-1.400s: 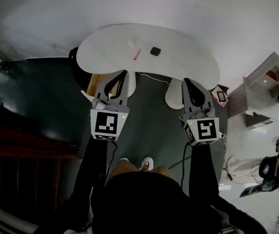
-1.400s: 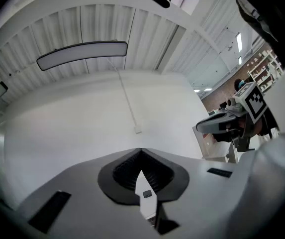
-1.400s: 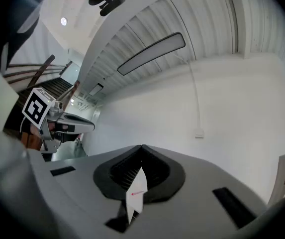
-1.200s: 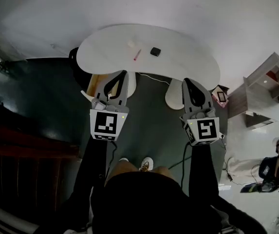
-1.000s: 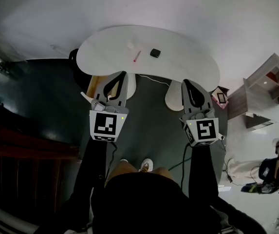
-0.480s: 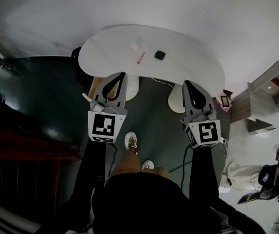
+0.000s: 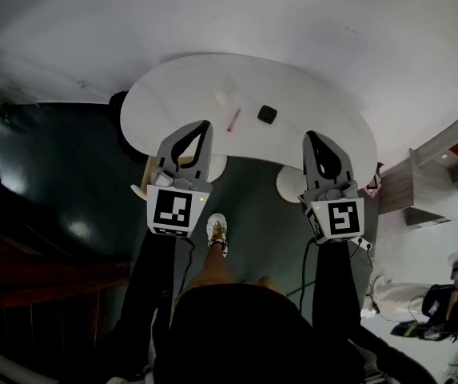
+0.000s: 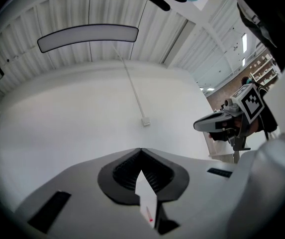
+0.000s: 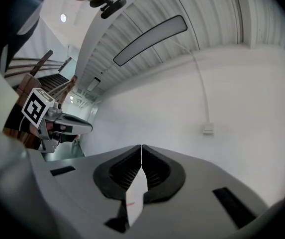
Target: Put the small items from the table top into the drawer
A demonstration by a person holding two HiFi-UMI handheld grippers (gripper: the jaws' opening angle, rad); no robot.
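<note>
— Starting with the biggest: ground and furniture?

— Dark green floor (image 7: 77, 182), with a white wall (image 7: 213, 14) on the far side. White kidney-shaped table (image 7: 316, 110) stands against that wall on two round white feet (image 7: 288, 184). Open shelf unit (image 7: 444, 154) is off to the right, well apart from the table.

— Grippers?

— Side by side, both aimed at the far wall. From above, their tips sit at the table's near edge. Left gripper (image 7: 206, 123): jaws pressed together, tips meeting, nothing between them. Right gripper (image 7: 308, 134): the same, closed tip to tip and empty. Each carries its marker cube on the end nearer the person.

— Anything under the table?

— Tan wooden piece (image 7: 153, 160) below the near left edge, just left of the left gripper and partly hidden by it. I cannot tell whether it is the drawer.

— On the floor?

— One white shoe (image 7: 217, 232), near side, between the two arms.

— And the small items?

— Three, all on the table top near its middle, beyond both grippers and touched by neither. Black squarish item (image 7: 267, 114) is furthest right. Pink-red pen (image 7: 233, 120) lies slanted just left of it. Small white item (image 7: 221, 98) sits left of the pen and a little farther back, faint against the white top. Each lies apart from the others. None is in any drawer.
</note>
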